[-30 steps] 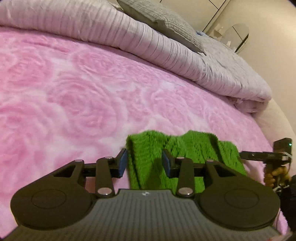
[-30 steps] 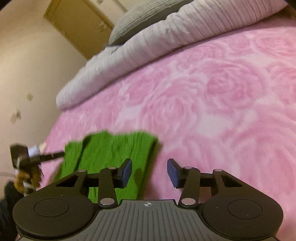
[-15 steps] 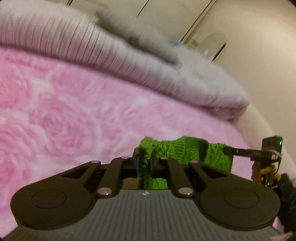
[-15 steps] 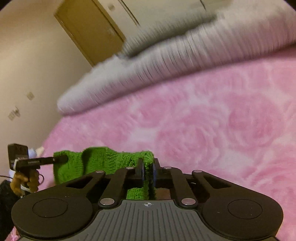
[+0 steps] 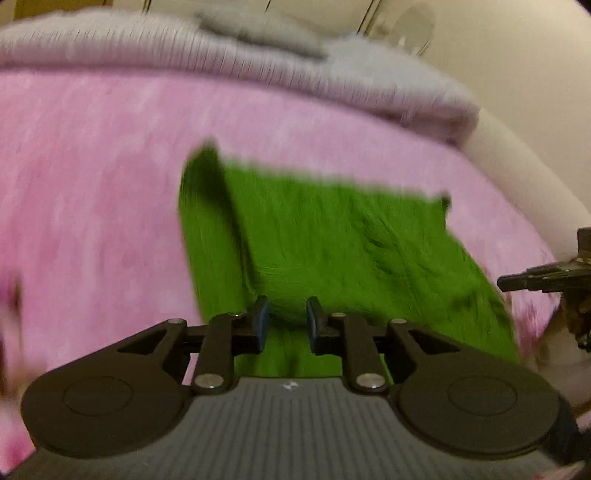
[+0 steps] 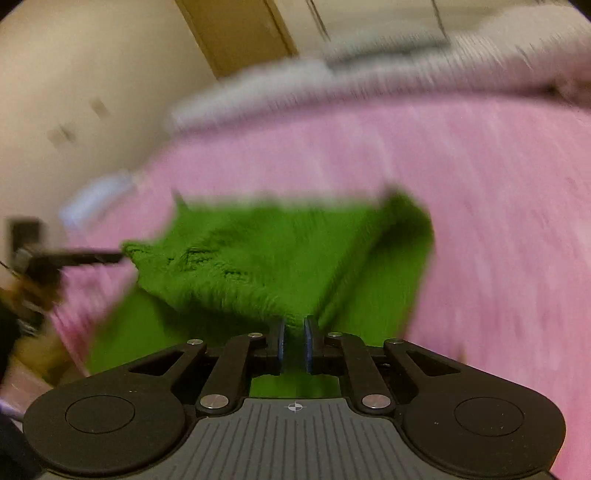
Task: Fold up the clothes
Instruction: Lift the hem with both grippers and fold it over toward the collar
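Item: green knitted garment (image 5: 332, 251). It is lying on the pink rose-patterned blanket (image 5: 92, 184), filling the centre of the left wrist view and the centre-left of the right wrist view (image 6: 258, 251). Its near edge is being lifted off the blanket, with a lower layer of green showing beneath it at the bottom of the right wrist view. Both views are blurring with motion, so the knit texture is reading only in patches.

Item: left gripper (image 5: 287, 321). It is sitting at the lower centre of its own frame. Its jaws are opening, with a rounded bulge of the green knit between the blue pads (image 5: 263, 317); a gap is showing on each side, so the pads are no longer pinching the fabric.

Item: right gripper (image 6: 294, 345). It is sitting at the lower centre of its own frame, clenched on a thin fold of the garment's near edge, the pads nearly meeting. In the left wrist view, part of it is showing at the right edge (image 5: 546, 277).

Item: striped pale duvet (image 5: 184, 55). It is lying bunched along the top of the left wrist view, beyond the blanket.

Item: grey pillow (image 5: 258, 26). It is resting on the duvet, upper centre.

Item: wooden door (image 6: 236, 33). It is standing at the upper centre-left of the right wrist view.
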`<action>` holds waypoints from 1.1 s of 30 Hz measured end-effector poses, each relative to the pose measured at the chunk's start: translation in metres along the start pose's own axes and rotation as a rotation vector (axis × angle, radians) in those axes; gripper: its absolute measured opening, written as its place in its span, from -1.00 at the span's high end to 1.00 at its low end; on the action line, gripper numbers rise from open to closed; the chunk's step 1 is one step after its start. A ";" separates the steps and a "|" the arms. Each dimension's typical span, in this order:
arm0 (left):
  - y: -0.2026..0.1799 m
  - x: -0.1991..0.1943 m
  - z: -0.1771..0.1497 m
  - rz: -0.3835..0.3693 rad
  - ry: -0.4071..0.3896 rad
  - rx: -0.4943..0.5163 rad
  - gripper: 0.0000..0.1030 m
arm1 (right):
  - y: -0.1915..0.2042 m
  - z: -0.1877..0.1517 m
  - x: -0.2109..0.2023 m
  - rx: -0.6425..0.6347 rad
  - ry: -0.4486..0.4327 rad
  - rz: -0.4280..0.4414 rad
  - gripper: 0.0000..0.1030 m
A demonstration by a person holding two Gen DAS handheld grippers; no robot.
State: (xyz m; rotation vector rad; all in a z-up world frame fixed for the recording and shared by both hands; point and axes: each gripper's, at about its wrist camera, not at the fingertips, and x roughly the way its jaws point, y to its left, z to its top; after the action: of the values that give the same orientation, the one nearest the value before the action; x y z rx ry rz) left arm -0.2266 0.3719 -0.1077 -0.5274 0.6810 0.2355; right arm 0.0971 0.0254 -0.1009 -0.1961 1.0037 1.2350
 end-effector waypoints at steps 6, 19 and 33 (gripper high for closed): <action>-0.021 -0.018 -0.023 0.002 -0.075 -0.169 0.43 | -0.001 -0.037 -0.037 0.328 -0.110 0.038 0.29; 0.018 0.026 -0.011 0.021 -0.120 -0.628 0.35 | -0.041 -0.023 0.035 0.944 -0.242 0.236 -0.39; -0.019 -0.009 -0.010 0.006 -0.174 -0.351 0.87 | -0.032 0.001 0.010 0.786 -0.342 0.154 0.81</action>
State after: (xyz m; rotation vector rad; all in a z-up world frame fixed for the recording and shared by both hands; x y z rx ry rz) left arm -0.2313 0.3503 -0.1009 -0.8304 0.4721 0.4054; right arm 0.1242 0.0210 -0.1192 0.6915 1.1371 0.8854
